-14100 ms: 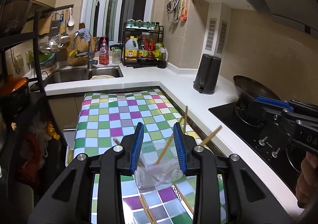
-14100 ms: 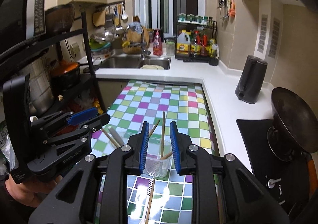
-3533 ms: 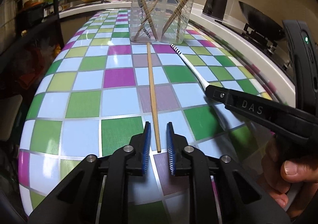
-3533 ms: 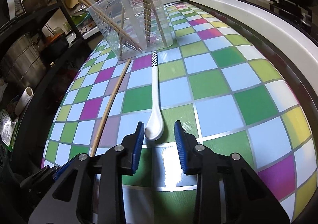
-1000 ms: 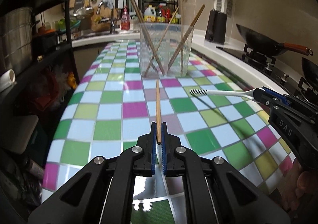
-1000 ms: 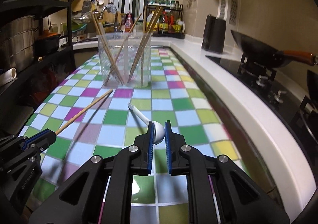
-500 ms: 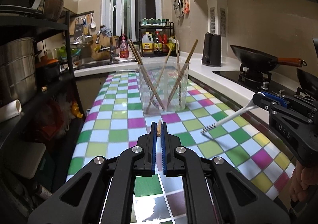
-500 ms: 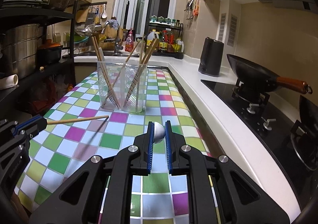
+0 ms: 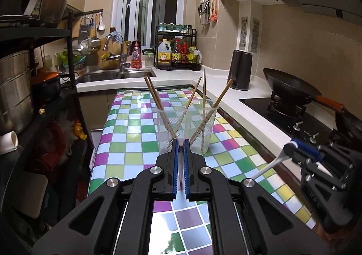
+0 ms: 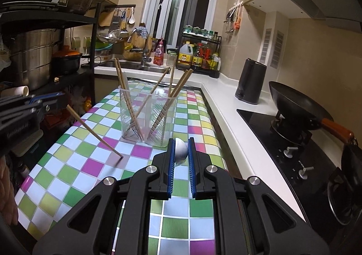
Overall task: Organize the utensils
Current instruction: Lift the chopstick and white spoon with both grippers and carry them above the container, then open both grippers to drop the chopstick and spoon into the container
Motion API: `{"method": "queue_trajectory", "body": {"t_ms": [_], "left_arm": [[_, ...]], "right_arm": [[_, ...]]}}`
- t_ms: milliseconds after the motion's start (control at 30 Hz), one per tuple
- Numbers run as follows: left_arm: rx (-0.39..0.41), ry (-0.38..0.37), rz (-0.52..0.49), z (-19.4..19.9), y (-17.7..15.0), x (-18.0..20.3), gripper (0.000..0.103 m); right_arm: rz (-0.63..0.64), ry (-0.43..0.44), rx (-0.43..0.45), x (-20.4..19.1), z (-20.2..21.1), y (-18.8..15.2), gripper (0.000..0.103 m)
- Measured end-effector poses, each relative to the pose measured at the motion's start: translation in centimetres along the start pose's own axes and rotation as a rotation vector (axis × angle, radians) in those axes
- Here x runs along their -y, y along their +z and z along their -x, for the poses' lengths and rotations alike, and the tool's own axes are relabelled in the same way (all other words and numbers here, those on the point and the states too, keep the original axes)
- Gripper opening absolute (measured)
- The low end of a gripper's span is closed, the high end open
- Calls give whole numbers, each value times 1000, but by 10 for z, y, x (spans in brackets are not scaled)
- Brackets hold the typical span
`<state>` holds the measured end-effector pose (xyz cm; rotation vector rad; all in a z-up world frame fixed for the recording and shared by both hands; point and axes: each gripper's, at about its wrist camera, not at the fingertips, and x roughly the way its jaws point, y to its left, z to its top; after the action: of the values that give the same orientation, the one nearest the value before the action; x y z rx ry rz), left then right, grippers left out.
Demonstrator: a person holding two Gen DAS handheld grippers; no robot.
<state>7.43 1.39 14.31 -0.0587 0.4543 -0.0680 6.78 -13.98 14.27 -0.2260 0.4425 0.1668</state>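
Holder (image 10: 148, 116): clear, on the checked counter (image 10: 90, 164); several chopsticks already stand inside
Left gripper (image 9: 180, 148): fingers clamped on a chopstick (image 10: 95, 132)
Right gripper (image 10: 181, 150): clamped on a white spoon (image 10: 181, 152)
Left: both into the holder

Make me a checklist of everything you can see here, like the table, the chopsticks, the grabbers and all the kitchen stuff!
Surface: checkered tablecloth, colourful squares.
Job's things: clear holder upright with several chopsticks; loose chopstick; white spoon.
Clutter: nothing seen.
Grippers: left gripper shut on the chopstick, tip down near the cloth; right gripper shut on the spoon's bowl.
Cables: nothing seen.
Surroundings: wok, kettle, sink, bottle rack.
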Motion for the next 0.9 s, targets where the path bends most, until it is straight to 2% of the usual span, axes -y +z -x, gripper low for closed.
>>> {"method": "queue_trajectory", "body": {"t_ms": [233,433,533,667,900], "left_arm": [[-47,-54,8,-3,40,-4,5],[-72,-89,16,-7,56,-8,4],[-73,-99,39,-13,70,-16,4],[-34,-111,47,-16,107,-22,4],[76,-108,22,-23,180,-16,4]], "right_arm": [[8,18,-45,-1,-6,20,11],[1,31,-52,2,-8,33,11],[5,36,-40,7,-8,50,11],[21,41,8,13,-9,88,11],[34,41,100,16,-25,161,11]]}}
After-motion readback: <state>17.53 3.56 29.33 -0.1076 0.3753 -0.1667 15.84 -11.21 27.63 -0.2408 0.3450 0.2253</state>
